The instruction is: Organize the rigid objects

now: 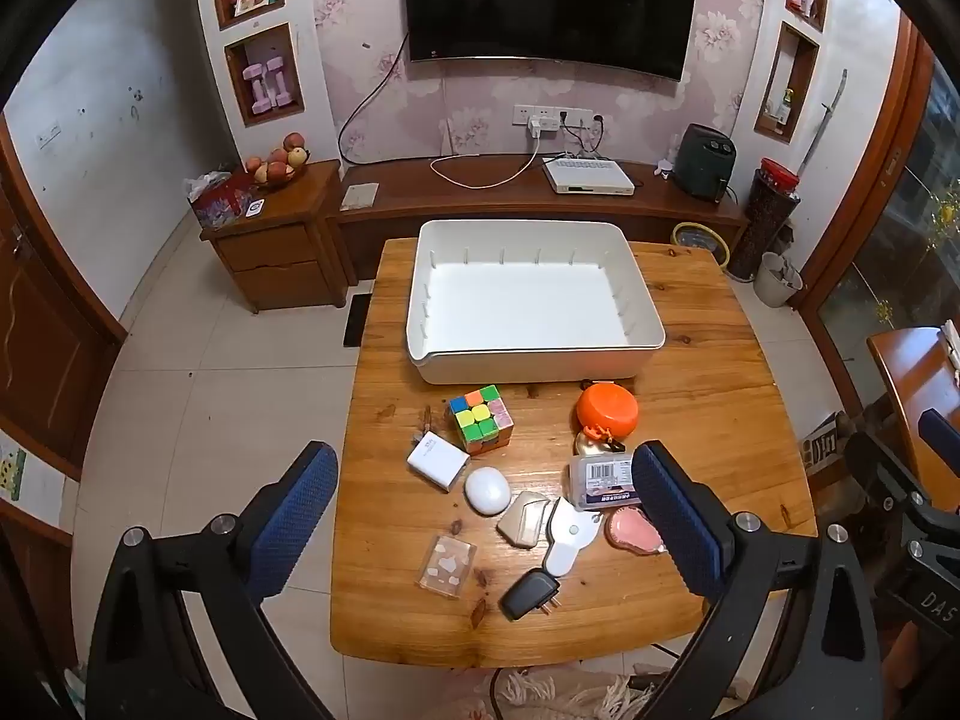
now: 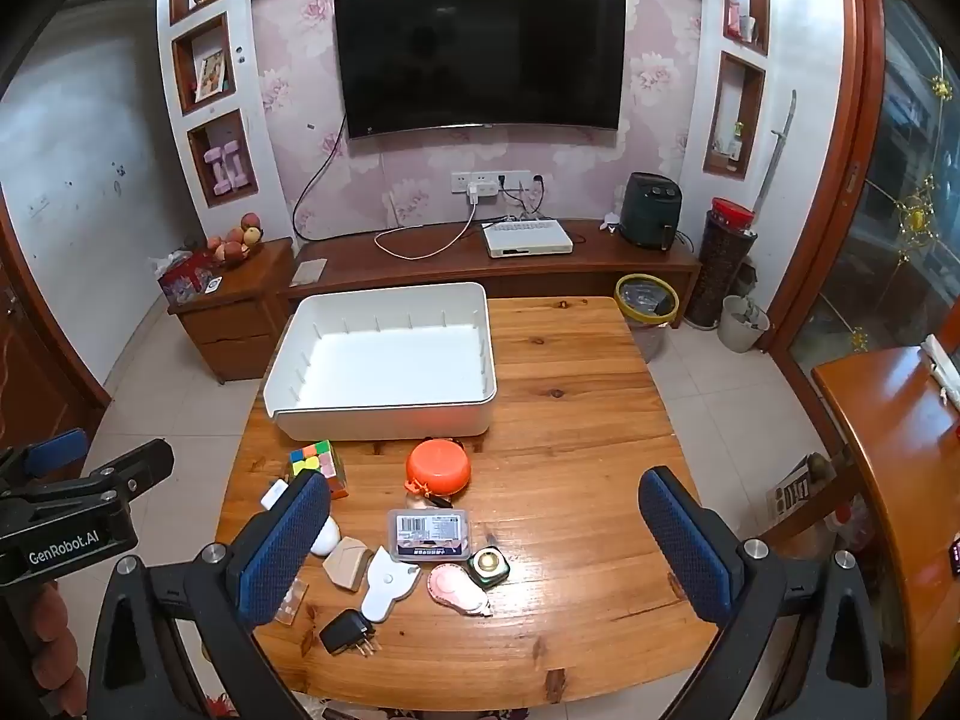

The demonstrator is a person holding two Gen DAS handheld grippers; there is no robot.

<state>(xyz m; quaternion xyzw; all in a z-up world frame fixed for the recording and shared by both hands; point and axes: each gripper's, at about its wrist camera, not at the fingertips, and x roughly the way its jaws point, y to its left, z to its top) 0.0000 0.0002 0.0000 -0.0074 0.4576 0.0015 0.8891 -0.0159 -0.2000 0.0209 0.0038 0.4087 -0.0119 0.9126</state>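
On the bench (image 1: 690, 360), far side, stands the white bin (image 1: 420, 300). Its floor is bare: nothing has been put away, so the task reads as not yet begun.

All items lie loose on the near half, in front of the bin. Largest first: the cube (image 1: 482, 418) at left just before the bin; the orange case (image 1: 607, 410) to its right; the clear box (image 1: 600, 482) with a barcode label, nearer; the white charger (image 1: 437, 459) at left; the white pebble-shaped case (image 1: 487, 491); the tan piece (image 1: 523, 519); the white scraper (image 1: 567, 537); the pink piece (image 1: 633, 531); the clear card case (image 1: 447, 565); the black plug (image 1: 530, 594) nearest. A small green-rimmed item (image 2: 489, 565) shows in the right view only.

Left claw (image 1: 486, 534) and right claw (image 2: 483, 546) both hang above the clutter, spread wide, holding nothing.

Judgement: every item remains to be binned.
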